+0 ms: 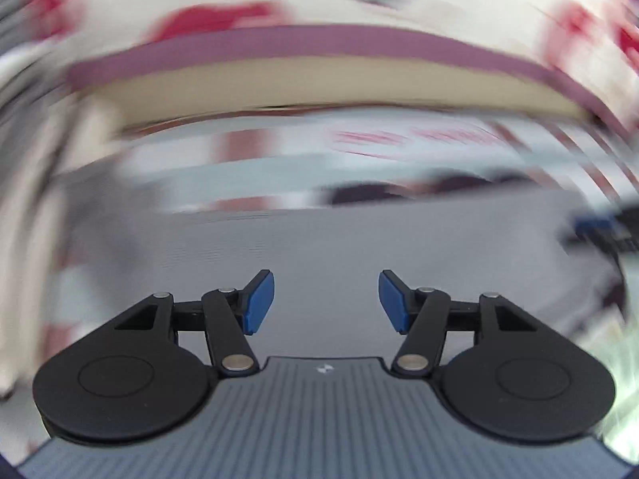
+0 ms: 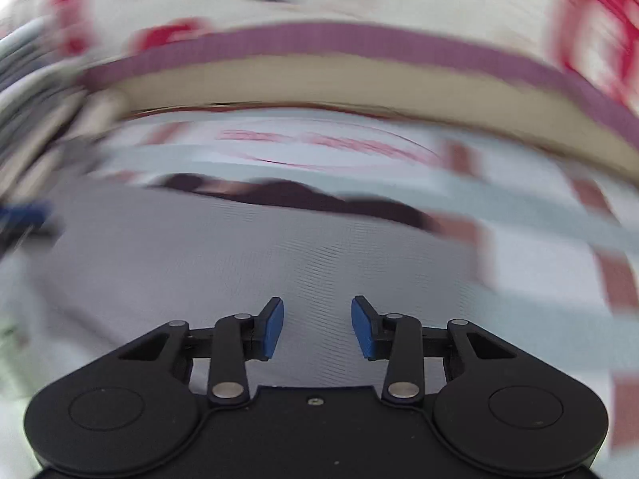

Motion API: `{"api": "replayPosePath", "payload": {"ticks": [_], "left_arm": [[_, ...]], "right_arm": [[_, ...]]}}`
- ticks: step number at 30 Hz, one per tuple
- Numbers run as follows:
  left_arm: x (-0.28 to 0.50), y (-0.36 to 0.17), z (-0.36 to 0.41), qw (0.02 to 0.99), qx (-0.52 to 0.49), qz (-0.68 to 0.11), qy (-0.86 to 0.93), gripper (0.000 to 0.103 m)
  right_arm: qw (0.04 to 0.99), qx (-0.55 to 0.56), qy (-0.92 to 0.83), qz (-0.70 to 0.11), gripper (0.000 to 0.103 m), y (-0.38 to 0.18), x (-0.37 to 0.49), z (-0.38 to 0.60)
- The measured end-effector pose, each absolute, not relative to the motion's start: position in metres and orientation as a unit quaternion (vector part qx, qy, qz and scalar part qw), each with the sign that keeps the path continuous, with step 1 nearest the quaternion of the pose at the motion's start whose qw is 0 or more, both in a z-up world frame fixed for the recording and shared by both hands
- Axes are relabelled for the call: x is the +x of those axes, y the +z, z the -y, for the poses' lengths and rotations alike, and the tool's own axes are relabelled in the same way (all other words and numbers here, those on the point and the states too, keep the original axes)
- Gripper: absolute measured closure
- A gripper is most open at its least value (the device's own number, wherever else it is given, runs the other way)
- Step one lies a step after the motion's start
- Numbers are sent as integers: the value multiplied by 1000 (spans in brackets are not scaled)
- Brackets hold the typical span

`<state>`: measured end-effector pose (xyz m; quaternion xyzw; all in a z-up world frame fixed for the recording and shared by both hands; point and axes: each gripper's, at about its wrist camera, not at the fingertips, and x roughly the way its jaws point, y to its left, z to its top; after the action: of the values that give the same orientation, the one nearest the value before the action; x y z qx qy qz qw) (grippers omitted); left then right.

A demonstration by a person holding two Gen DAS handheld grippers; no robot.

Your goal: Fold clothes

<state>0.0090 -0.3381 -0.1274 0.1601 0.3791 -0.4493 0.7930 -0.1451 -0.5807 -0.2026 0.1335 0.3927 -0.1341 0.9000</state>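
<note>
Left claw is spread wide with nothing between the blue pads, and my right claw is parted too, a bit narrower, also gripping nothing. Both views are smeared with blur, so take the details loosely.

Biggest thing in sight is the bed running across the back: a tan side with a purple band along the top edge, and white bedding with red splotches above that. I can't make out the pattern through the blur.

Below it is a white sheet or cover with reddish-brown stripes. I honestly can't tell if it's a tabletop covering or a floor mat.

On that lies the grey cloth, which I take to be the garment I'm meant to fold. It's spread broad and fairly flat right in front of both claws, and its ribbed weave shows in the right view. At its far edge there's a darker patch, maybe a collar or another piece, too blurry to call.

Off at the edge of the left view there's a small blue and black blur, probably my other claw, but I can't be sure.

Why the claws sit like this: my guess is they're held apart and low over the cloth either to come in for a pinch on an edge or because they've just let one go. With this blur I can't say how many layers the cloth is in, so it fits either.
</note>
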Motion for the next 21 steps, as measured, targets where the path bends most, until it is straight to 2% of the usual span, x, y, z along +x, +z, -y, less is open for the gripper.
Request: {"api": "replayPosePath", "payload": {"ticks": [3,8,12,16,18,21], "left_arm": [[60,-130,299,823,110,-398,-390,46],[96,-150,256,833,38,-416,-363,46],[108,-160,249,816,-8,-445,-369,46],[112,-163,247,818,-18,-448,-360,46],[109,-161,247,831,4,-420,-363,46],[100,-160,257,850,70,-370,-367,49]], "right_arm": [[913,89,-68,-393,57,-189,-103,536],[916,12,30,-399,53,-179,-39,453],[904,-45,97,-415,42,-185,-13,388],[892,-110,112,-425,42,-199,5,349],[893,-119,103,-421,42,-200,14,344],[900,5,103,-423,42,-183,39,378]]}}
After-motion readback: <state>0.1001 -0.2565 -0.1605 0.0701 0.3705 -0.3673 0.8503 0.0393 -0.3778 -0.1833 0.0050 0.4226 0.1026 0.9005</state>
